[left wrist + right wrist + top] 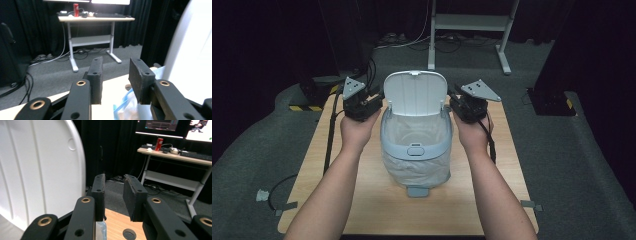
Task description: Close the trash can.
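We hold the left hand-held gripper [362,101] and right hand-held gripper [466,104], both unclenched and grasping nothing, flanking the bag-lined pedal bin [416,150] (lid [415,93] upright) standing mid-table [362,200], equally near either hand.

The bin [414,145] has a pale grey-blue rim and pedal, a white lid [415,92] ribbed with faint lines, and a translucent whitish liner [414,167]. The surface [362,200] is light wood grain. Both the left tool [374,102] and the right tool [457,102] are black, each topped by a grey plate. The floor [572,150] is dark grey carpet, with a yellow-and-black striped strip [304,107] past the surface's far left corner.
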